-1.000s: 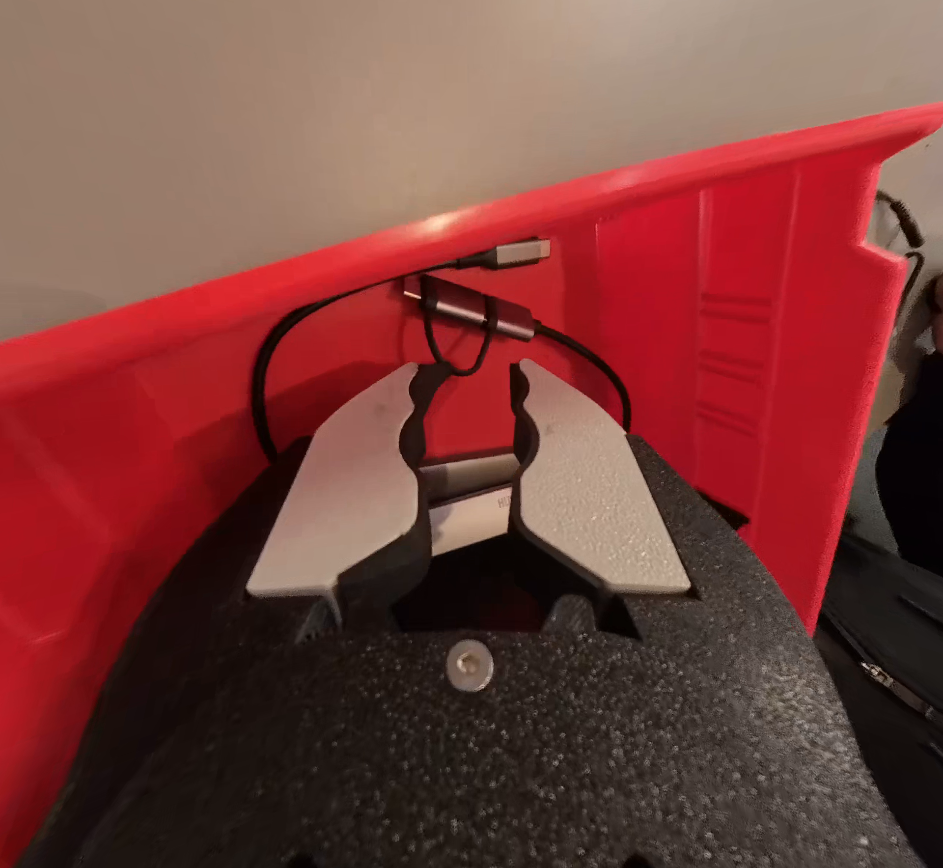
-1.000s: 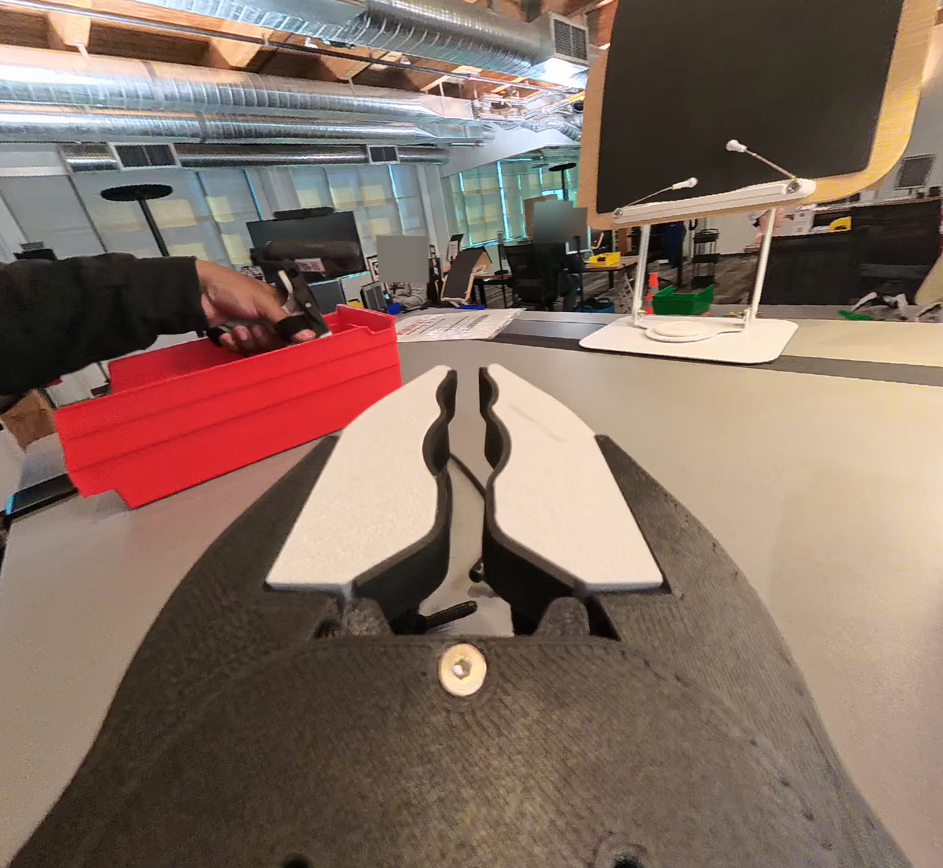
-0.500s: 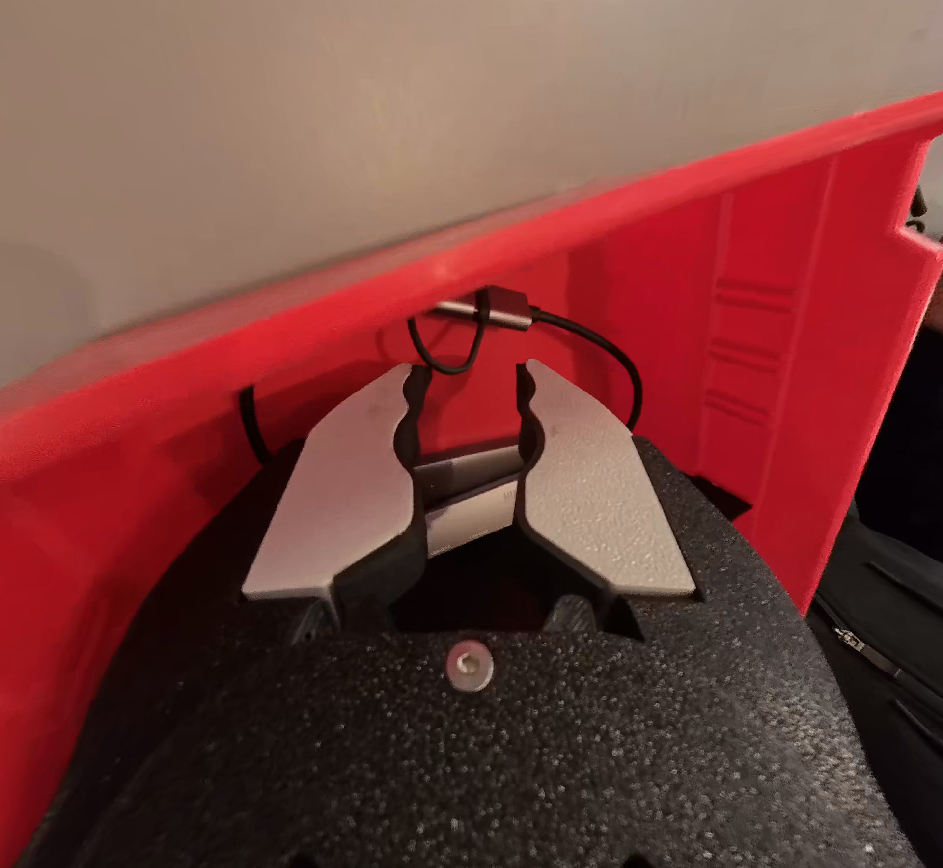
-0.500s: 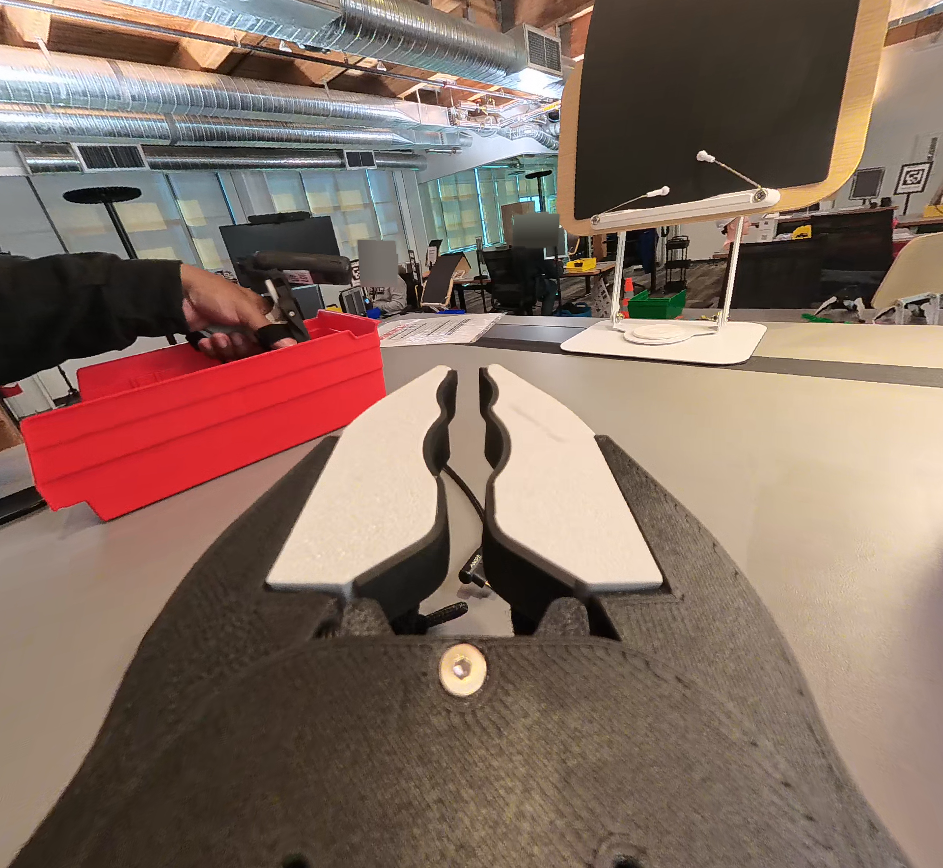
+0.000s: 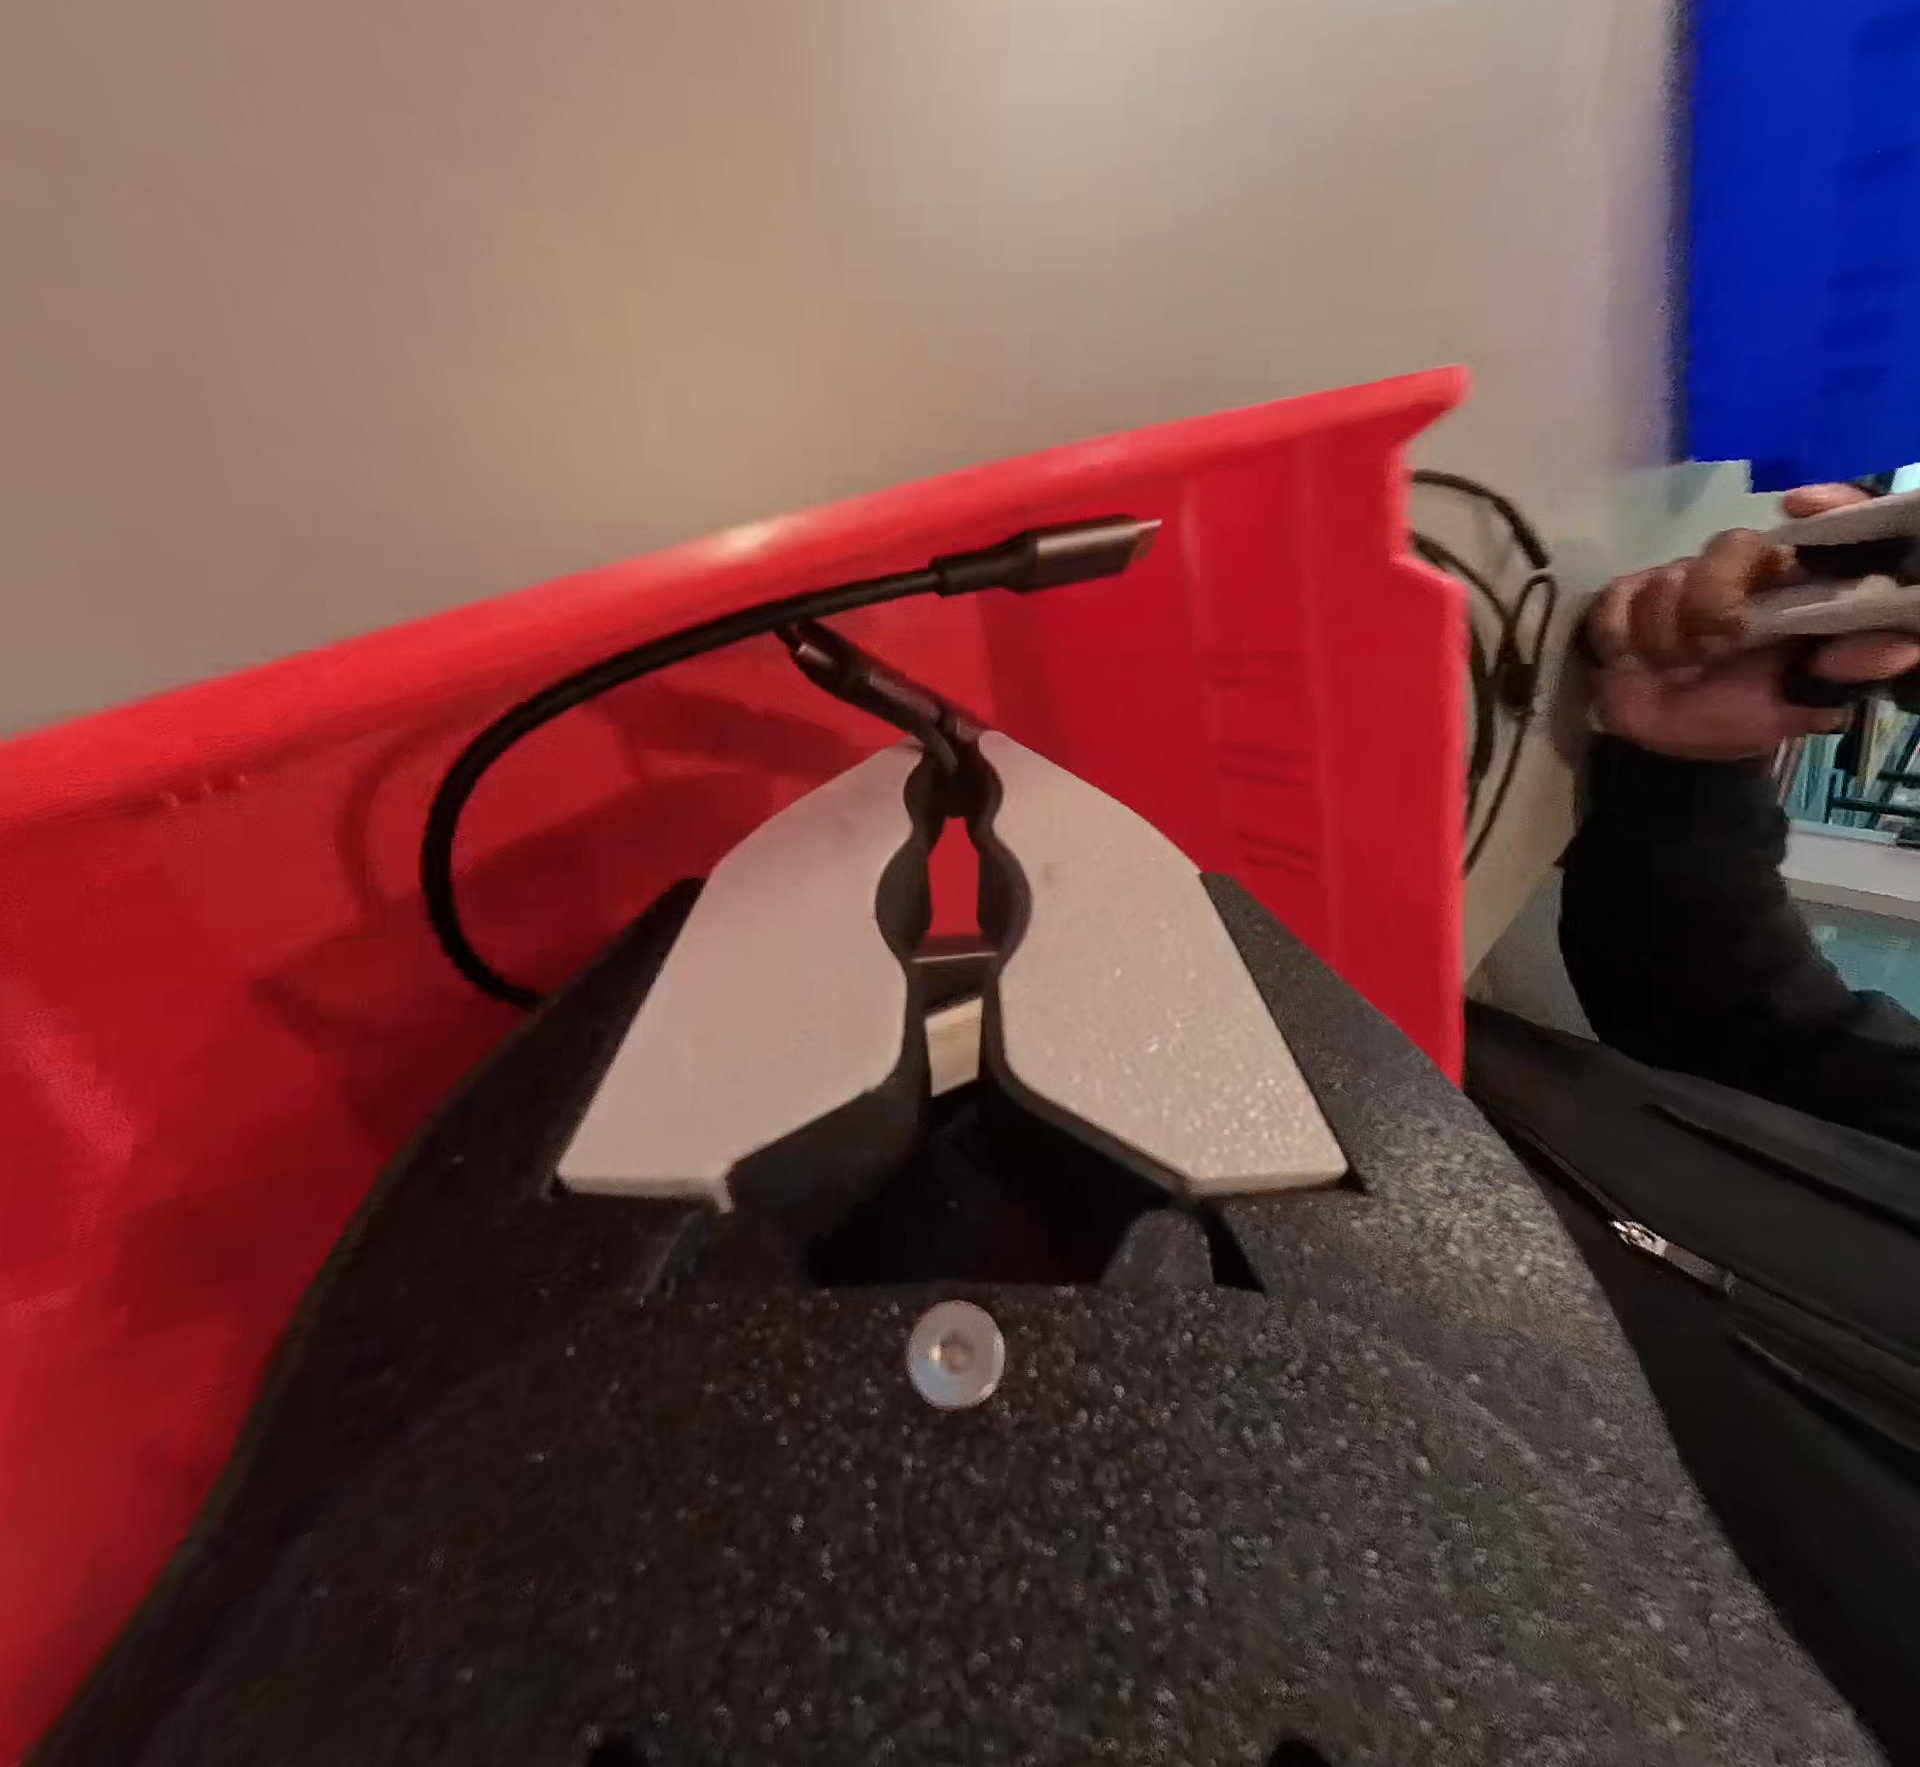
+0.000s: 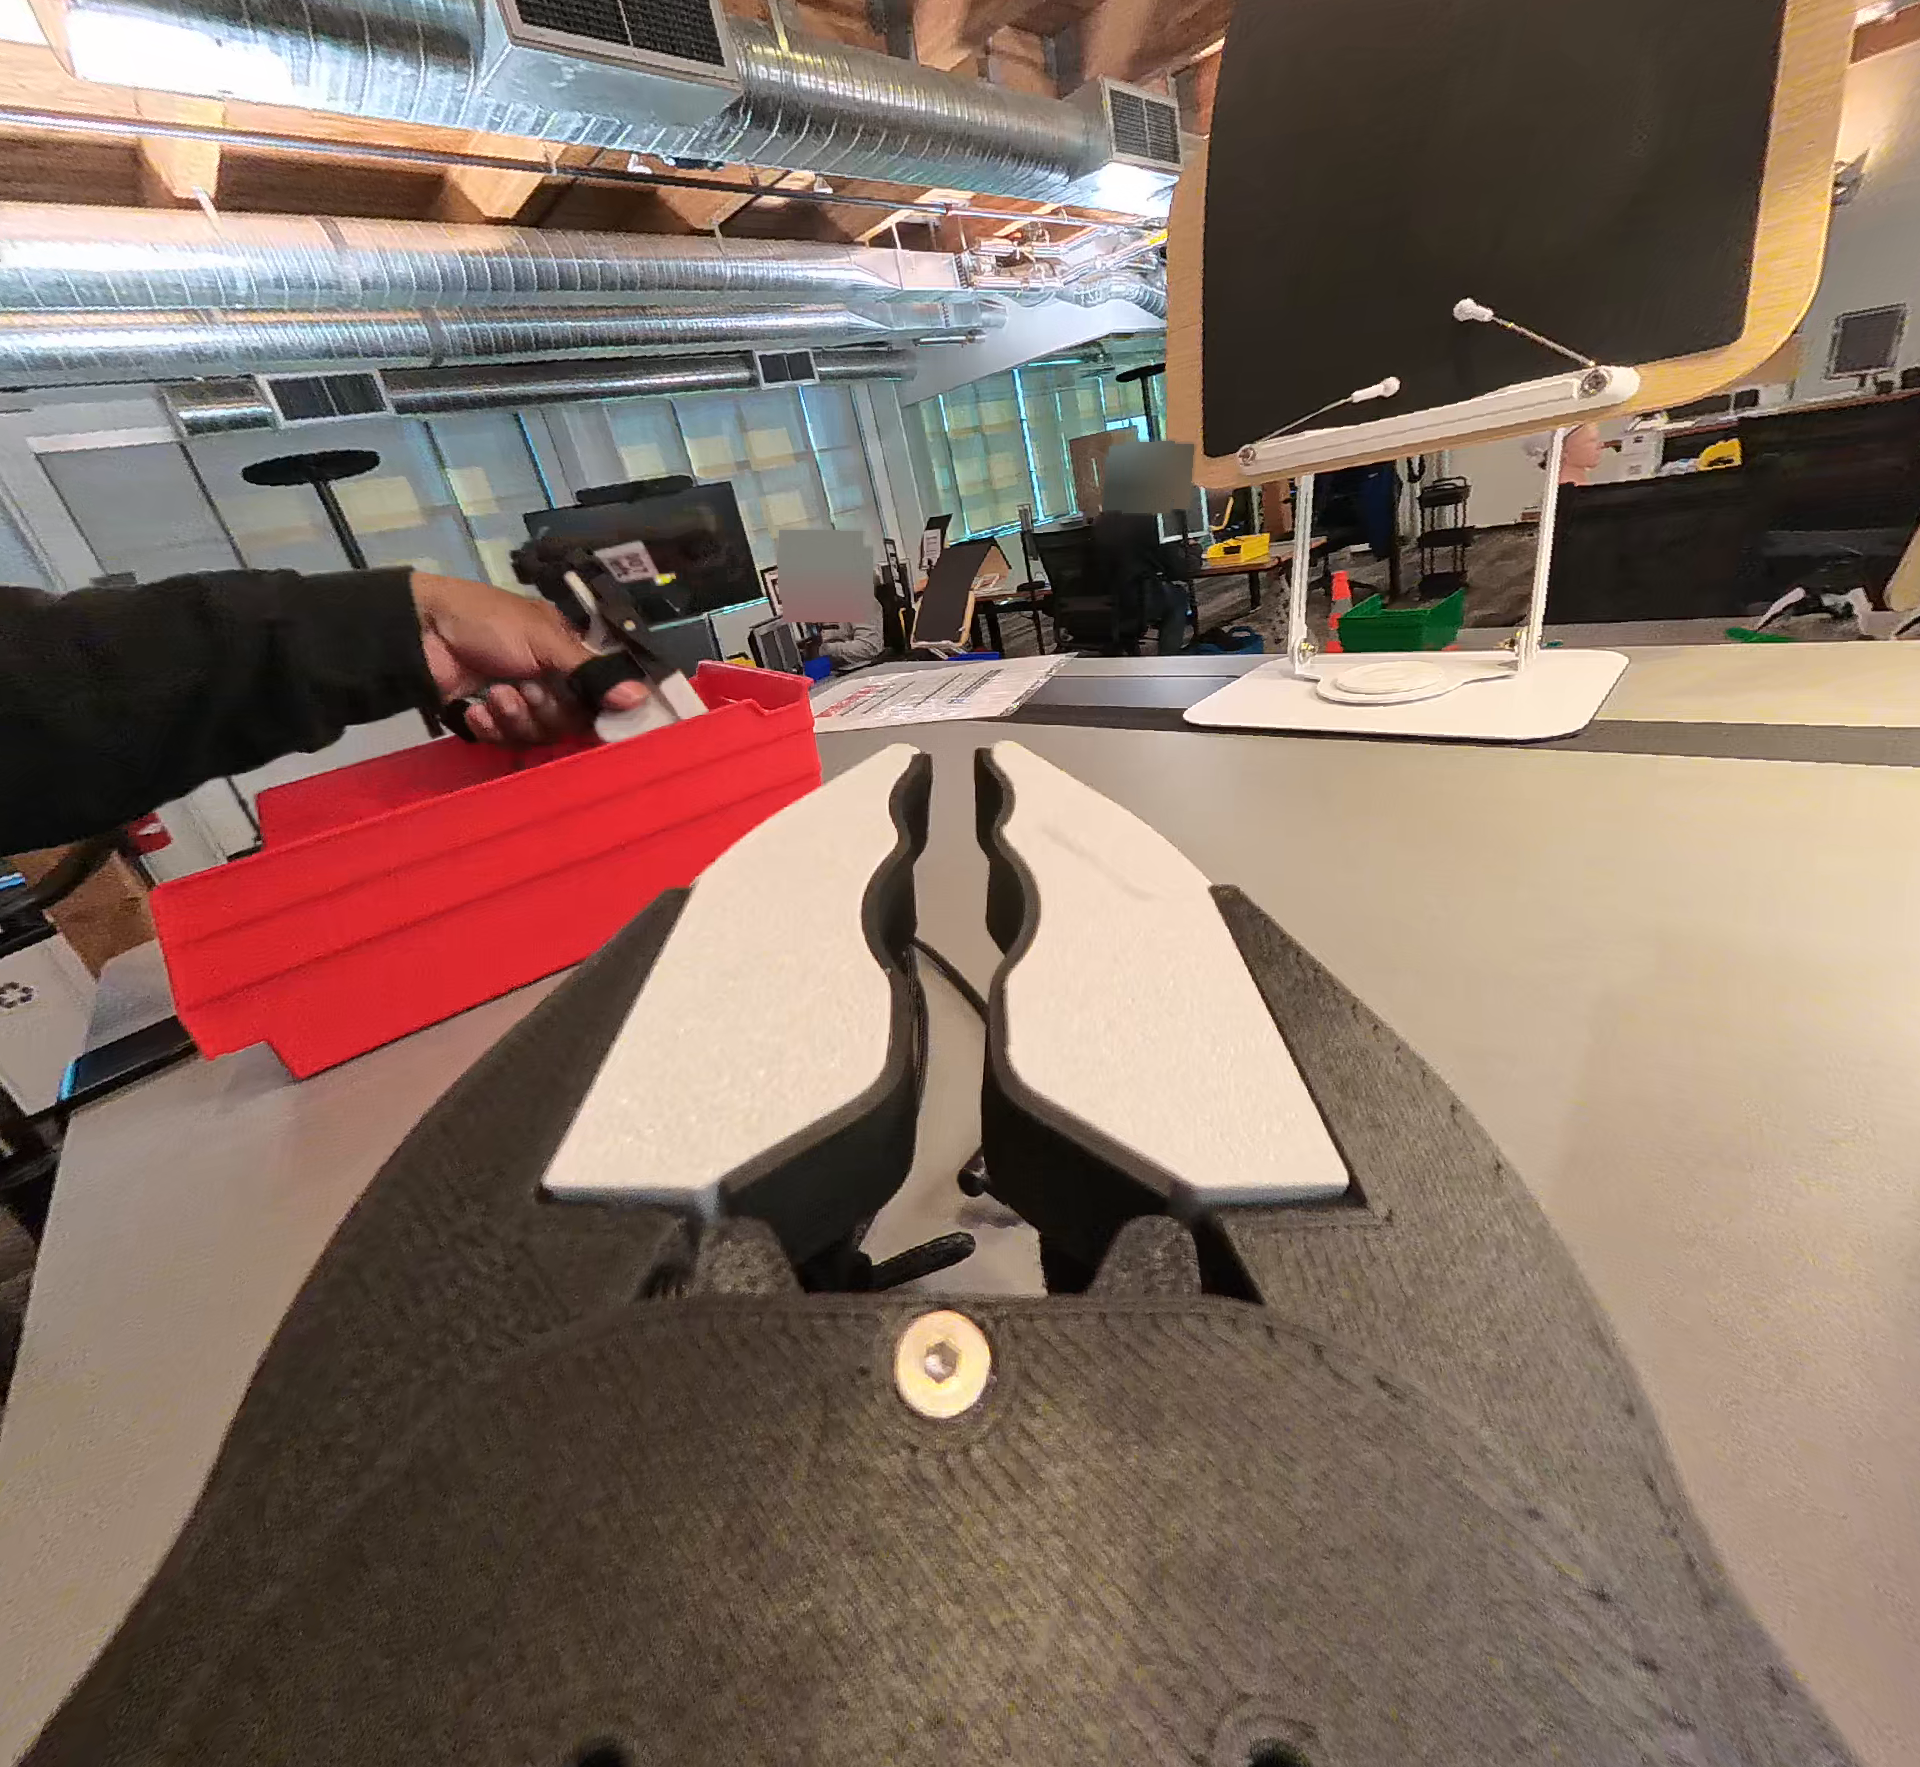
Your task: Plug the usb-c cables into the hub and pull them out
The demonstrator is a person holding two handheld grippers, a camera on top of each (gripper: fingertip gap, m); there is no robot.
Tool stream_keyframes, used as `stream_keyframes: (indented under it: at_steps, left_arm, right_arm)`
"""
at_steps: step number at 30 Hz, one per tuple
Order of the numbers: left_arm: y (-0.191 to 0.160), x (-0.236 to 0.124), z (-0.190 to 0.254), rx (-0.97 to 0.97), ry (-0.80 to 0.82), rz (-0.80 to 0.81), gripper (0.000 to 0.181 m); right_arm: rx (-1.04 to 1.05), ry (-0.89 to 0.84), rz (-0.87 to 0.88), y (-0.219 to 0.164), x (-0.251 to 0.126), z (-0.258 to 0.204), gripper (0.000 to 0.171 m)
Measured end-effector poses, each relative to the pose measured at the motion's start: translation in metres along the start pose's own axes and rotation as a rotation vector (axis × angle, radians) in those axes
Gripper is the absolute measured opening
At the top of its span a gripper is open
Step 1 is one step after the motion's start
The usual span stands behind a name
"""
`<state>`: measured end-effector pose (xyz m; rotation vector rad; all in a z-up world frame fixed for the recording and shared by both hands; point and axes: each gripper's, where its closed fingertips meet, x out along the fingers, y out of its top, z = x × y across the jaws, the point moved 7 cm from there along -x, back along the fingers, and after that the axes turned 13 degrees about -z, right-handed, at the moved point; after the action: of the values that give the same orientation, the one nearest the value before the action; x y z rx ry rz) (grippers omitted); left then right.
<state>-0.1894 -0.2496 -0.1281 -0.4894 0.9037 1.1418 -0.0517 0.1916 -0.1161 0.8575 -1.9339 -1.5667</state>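
My left gripper (image 5: 951, 761) is inside the red bin (image 5: 312, 886), shut on a silver-grey hub (image 5: 951, 1016) wedged between its fingers. The hub's black cable (image 5: 457, 834) loops left and ends in a free usb-c plug (image 5: 1081, 554) near the bin's rim; a dark grey connector (image 5: 883, 689) sits at the fingertips. My right gripper (image 6: 951, 756) hovers over the grey table (image 6: 1558, 990), jaws nearly closed on a thin black cable (image 6: 920, 974). It also shows in the left wrist view (image 5: 1839, 595), held by a hand, with black cable (image 5: 1496, 637) hanging below.
The red bin (image 6: 468, 865) stands at the table's left edge, with a hand holding the left gripper (image 6: 623, 668) over it. A white stand (image 6: 1403, 694) with a black board stands at the back right. A black bag (image 5: 1714, 1302) lies right of the bin. Left tips to right tips: about 40 cm.
My left gripper's fingers have closed tighter on the hub and it has lifted and turned right; the free plug now shows at the rim. The right gripper has barely moved.
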Motion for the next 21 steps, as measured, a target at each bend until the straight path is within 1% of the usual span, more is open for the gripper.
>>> stream_keyframes:
  at_steps: [4, 9, 13, 18, 21]
  left_arm:
    - [-0.010, -0.040, 0.030, 0.083, -0.012, 0.125, 0.004]
    - [-0.025, -0.077, 0.058, 0.175, 0.070, 0.184, 0.003]
    - [-0.029, -0.102, 0.090, 0.275, 0.148, 0.263, 0.003]
    - [-0.020, -0.144, 0.147, 0.398, 0.272, 0.430, 0.003]
    - [-0.015, -0.168, 0.188, 0.481, 0.300, 0.543, 0.003]
  right_arm:
    - [0.011, 0.029, -0.012, 0.000, 0.002, 0.000, 0.008]
    - [0.029, 0.078, -0.027, -0.001, 0.004, 0.001, 0.008]
    - [0.046, 0.112, -0.030, -0.001, 0.004, 0.002, 0.008]
    - [0.052, 0.148, -0.037, -0.002, 0.005, 0.001, 0.008]
    - [0.057, 0.164, -0.039, -0.002, 0.005, 0.000, 0.008]
